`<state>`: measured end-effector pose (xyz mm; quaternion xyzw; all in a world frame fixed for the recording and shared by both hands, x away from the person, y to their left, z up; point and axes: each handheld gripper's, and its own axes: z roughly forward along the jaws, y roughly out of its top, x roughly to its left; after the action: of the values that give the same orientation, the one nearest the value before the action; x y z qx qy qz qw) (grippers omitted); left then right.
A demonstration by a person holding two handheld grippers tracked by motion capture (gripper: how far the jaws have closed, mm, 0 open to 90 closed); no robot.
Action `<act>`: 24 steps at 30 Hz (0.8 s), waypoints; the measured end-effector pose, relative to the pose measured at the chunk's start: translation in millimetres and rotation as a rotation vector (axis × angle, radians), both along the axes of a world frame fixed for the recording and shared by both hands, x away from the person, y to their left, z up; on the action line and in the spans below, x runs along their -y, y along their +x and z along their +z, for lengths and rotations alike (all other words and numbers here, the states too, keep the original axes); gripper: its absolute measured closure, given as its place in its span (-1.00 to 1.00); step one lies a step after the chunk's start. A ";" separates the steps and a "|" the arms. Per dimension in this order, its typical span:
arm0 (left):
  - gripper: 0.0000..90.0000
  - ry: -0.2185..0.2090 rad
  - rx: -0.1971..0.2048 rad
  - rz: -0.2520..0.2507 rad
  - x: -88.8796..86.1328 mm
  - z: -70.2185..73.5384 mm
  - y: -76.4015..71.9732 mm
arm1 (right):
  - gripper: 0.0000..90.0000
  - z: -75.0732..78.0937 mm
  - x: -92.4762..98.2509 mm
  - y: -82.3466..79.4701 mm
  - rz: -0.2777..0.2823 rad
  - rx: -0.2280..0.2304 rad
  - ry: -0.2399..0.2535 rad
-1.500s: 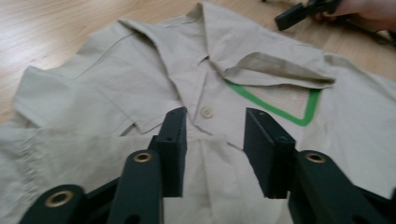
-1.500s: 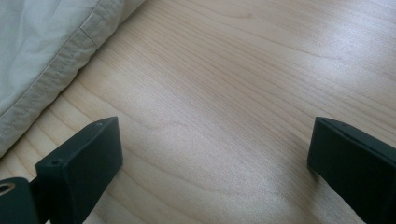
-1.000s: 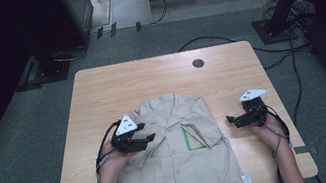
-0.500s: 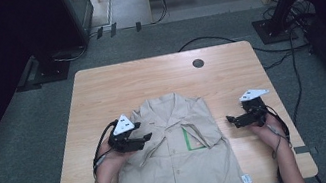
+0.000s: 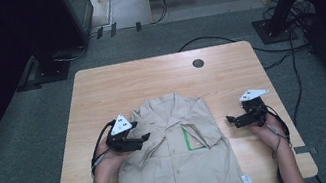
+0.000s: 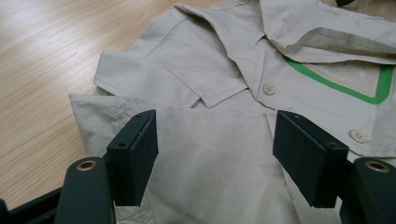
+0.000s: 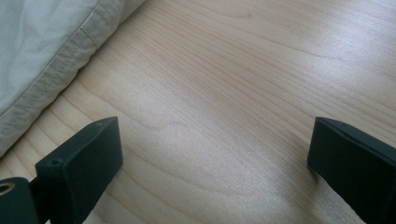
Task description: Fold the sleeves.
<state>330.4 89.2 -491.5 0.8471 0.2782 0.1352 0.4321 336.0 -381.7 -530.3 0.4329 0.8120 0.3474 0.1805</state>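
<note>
Left hand-held gripper [image 6: 215, 158] just above shirt [image 6: 224, 93]

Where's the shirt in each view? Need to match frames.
High view: shirt lies bottom centre, between the two grippers.
Left gripper view: fills most of the frame, collar at top, cloth under the open jaws.
Right gripper view: a hem at upper left.
Shared landmark: the wooden table.

Black tongs [image 5: 145, 138] with blocky square pads, screw holes, grey triangular top plates, trailing black cables.
</note>
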 end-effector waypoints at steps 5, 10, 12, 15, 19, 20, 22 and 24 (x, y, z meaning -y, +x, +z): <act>-0.31 -0.003 0.001 0.010 -3.4 -0.6 0.6 | -0.94 0.0 0.0 -0.1 -0.001 -0.001 0.000; -0.32 -0.002 -0.005 0.016 -6.0 -1.9 1.6 | -0.94 0.0 -0.1 -0.1 -0.001 -0.001 0.000; -0.33 -0.005 -0.007 0.020 -6.9 -2.0 1.9 | -0.94 0.1 -0.1 -0.1 -0.002 -0.001 0.000; -0.33 -0.001 -0.008 0.023 -8.7 -2.5 2.3 | -0.94 0.0 -0.2 -0.2 -0.004 -0.001 0.000; -0.33 0.002 -0.008 0.032 -11.6 -3.9 3.0 | -0.94 0.0 -0.2 -0.3 -0.009 -0.001 0.001; -0.33 0.002 -0.008 0.033 -12.5 -4.2 3.3 | -0.94 0.0 -0.2 -0.3 -0.009 -0.001 0.001; -0.33 0.005 -0.007 0.036 -13.8 -4.3 3.7 | -0.94 0.1 -0.3 -0.5 -0.014 -0.001 0.001; -0.35 0.000 -0.007 0.042 -15.6 -4.6 4.1 | -0.94 0.1 -0.4 -0.7 -0.017 -0.002 0.001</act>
<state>334.5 104.8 -496.1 0.8415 0.2977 0.1414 0.4282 335.3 -381.3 -530.2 0.4405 0.8082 0.3458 0.1824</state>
